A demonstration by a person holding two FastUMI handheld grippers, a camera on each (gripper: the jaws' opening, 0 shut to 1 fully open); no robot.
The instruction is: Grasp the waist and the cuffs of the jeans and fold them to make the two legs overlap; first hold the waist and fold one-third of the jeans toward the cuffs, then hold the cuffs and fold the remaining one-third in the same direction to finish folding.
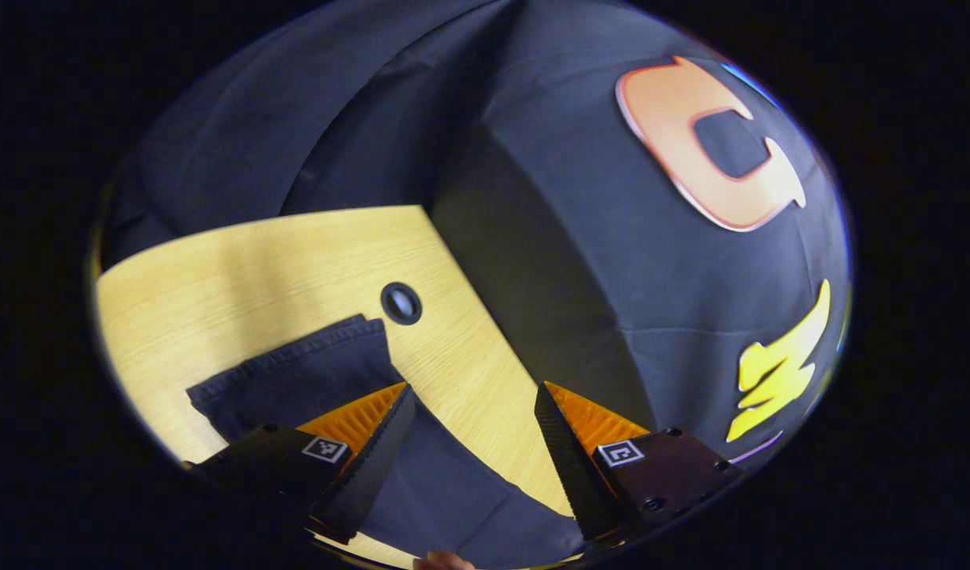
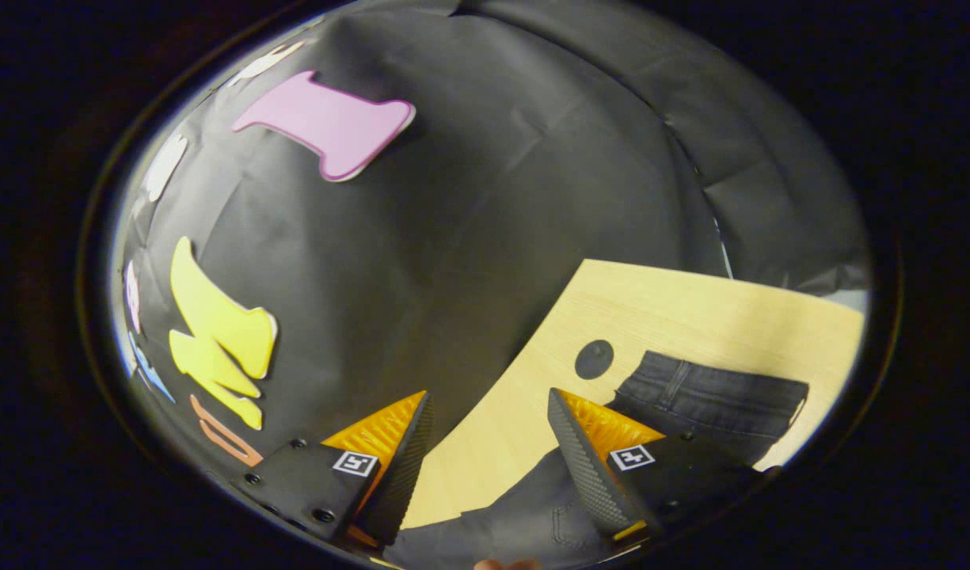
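Both fingers of the left gripper (image 1: 473, 392) stood wide apart over the dark jeans (image 1: 310, 376), which lay flat on the wooden table (image 1: 239, 269) near a round hole (image 1: 401, 303). Over on the right, the right gripper (image 2: 488, 400) was wide apart too, holding nothing, with the jeans' waist just past it. I think each gripper should bite one end's edge firmly, then lift together so the legs match up.

One pair of jeans (image 1: 310, 380), one table (image 1: 239, 269), two grippers (image 1: 473, 396).
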